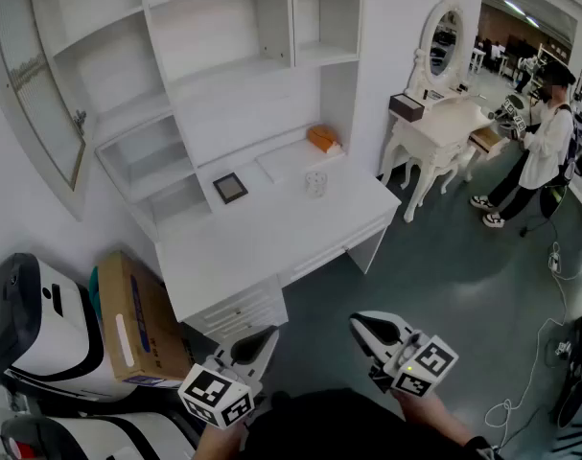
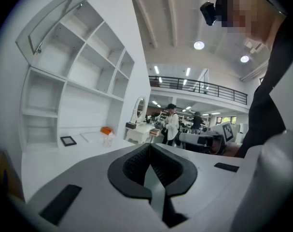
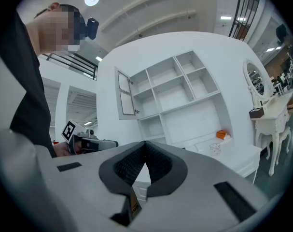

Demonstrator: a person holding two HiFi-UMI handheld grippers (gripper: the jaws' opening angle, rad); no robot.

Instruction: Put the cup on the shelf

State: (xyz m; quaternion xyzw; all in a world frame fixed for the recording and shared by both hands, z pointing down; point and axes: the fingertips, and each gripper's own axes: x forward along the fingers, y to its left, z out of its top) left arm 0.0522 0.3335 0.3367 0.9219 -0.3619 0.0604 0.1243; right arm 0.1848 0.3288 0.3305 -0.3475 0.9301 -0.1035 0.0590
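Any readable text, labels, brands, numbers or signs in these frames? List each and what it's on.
No text here can be read.
cardboard box: white label and bluish print on it, too small to read.
cube of the left gripper, cube of the right gripper: black-and-white square patterns, no letters.
yellow sticker under the right gripper's jaws: print blurred.
orange box: nothing legible.

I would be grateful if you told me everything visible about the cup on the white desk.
The cup is small and pale, seemingly translucent with a faint dotted pattern. It stands upright on the white desk, towards the back, in front of an orange box and to the right of a dark framed square, apart from both. Only the desk touches it. Finer details are too small to tell.
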